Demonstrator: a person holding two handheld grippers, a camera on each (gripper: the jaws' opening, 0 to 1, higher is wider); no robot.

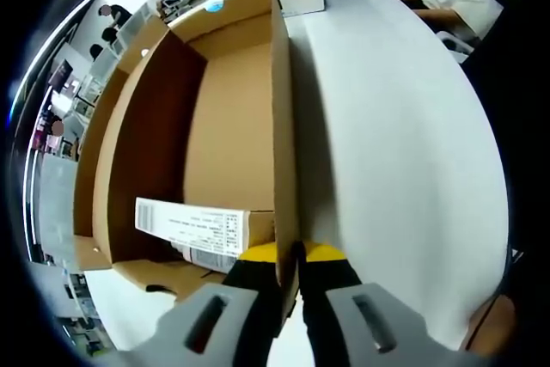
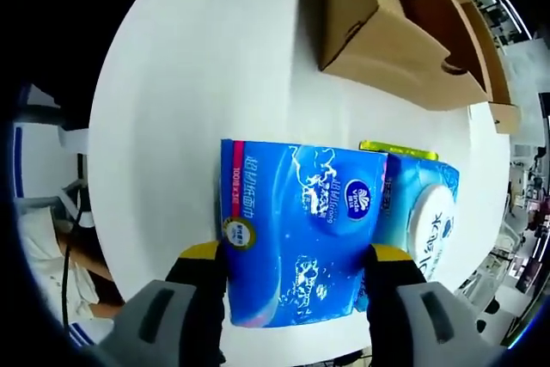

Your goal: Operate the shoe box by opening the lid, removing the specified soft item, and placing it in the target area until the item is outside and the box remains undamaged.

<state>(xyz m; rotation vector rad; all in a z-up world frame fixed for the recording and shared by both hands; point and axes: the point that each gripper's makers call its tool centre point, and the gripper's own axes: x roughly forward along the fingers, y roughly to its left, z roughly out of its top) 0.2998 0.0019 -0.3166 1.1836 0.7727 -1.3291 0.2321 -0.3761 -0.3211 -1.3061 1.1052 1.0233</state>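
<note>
The left gripper [image 1: 290, 257] is pinching the box [image 1: 215, 118] wall between closed jaws, steadying it. The right gripper [image 2: 296, 268] is clamping the blue tissue pack [image 2: 296, 229] from both sides over the white table [image 2: 215, 66], outside the box, beside a wipes pack [image 2: 425, 217].

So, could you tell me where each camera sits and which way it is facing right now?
Left gripper view: rides the left gripper, looking along the shoe box wall its jaws pinch, over the white table.
Right gripper view: rides the right gripper, looking down at the blue tissue pack between its jaws.
Shared: box and table.
</note>
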